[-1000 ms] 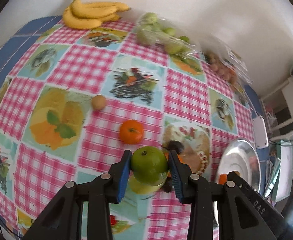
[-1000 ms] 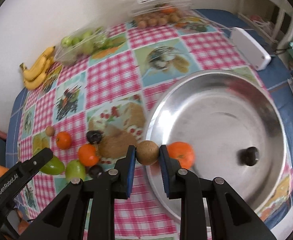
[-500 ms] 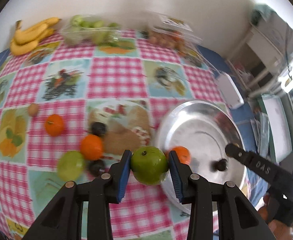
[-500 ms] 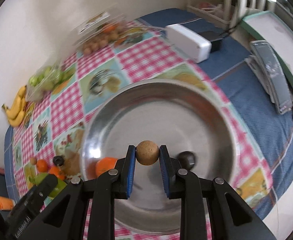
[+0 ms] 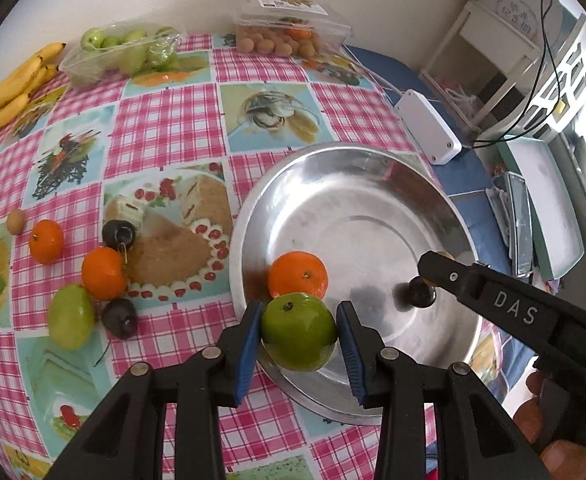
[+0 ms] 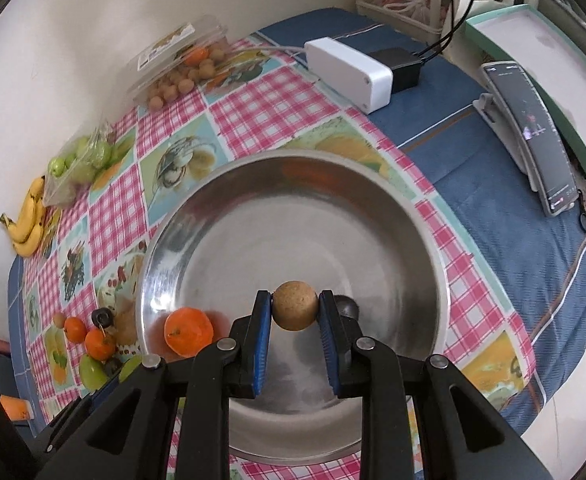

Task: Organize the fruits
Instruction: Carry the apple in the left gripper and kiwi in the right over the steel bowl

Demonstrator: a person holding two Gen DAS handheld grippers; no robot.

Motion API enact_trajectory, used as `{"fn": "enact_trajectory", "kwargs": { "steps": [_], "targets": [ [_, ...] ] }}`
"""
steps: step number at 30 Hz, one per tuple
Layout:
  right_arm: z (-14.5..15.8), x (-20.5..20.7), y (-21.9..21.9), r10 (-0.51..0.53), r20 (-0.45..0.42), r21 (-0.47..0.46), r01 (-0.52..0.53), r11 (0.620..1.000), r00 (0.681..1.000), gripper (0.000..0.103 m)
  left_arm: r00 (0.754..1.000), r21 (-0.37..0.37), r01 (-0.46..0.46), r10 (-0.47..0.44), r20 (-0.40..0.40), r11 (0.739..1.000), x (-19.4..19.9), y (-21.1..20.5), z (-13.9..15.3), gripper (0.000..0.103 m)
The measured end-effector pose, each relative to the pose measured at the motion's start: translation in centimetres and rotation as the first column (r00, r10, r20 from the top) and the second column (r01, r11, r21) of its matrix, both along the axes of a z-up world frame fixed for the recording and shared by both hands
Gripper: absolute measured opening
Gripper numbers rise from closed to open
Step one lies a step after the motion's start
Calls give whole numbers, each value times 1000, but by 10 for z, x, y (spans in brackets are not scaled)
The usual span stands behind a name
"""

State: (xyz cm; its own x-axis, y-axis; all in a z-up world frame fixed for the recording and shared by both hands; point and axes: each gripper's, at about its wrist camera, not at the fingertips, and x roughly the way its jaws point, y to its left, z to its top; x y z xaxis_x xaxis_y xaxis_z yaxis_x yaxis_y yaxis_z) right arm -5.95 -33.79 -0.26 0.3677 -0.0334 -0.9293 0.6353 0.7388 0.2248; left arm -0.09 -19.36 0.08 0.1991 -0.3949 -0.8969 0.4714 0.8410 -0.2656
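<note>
Two grippers each carry one fruit above the steel bowl (image 5: 373,184), which fills the centre of both views. Left gripper (image 5: 299,330), lower centre of its view, has its blue pads pressed on either side of a green fruit (image 5: 297,332), held over the bowl's near rim. Right gripper (image 6: 295,312), lower centre of its own view, is closed narrowly on a small round tan fruit (image 6: 295,311), poised over the bowl's floor. Already in the bowl lie a mandarin (image 5: 297,274) toward the near-left side and a dark plum (image 5: 421,294) toward the right; in the left view the right gripper's finger crosses just above that plum. Loose fruit awaiting collection sits on the checked tablecloth (image 5: 165,128) at left: two more mandarins, two dark plums, a green fruit and a small tan one. Judged step: deposit both fruits. To do it well, each gripper should likely descend until its fruit is close above bare metal before the pads part, since round fruit dropped from height would probably roll or bounce. The green fruit seems best carried further inward, clear of the rim and beside the mandarin, not on it; the tan fruit needs an empty patch away from the plum.
</note>
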Motion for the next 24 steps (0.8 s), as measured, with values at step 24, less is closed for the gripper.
{"fn": "enact_trajectory", "kwargs": {
  "steps": [24],
  "targets": [
    [-23,10,15,57,-103,26,-55,998,993,26,999,7,12,-11,-42,1000,0,-3,-12,40]
  ]
}}
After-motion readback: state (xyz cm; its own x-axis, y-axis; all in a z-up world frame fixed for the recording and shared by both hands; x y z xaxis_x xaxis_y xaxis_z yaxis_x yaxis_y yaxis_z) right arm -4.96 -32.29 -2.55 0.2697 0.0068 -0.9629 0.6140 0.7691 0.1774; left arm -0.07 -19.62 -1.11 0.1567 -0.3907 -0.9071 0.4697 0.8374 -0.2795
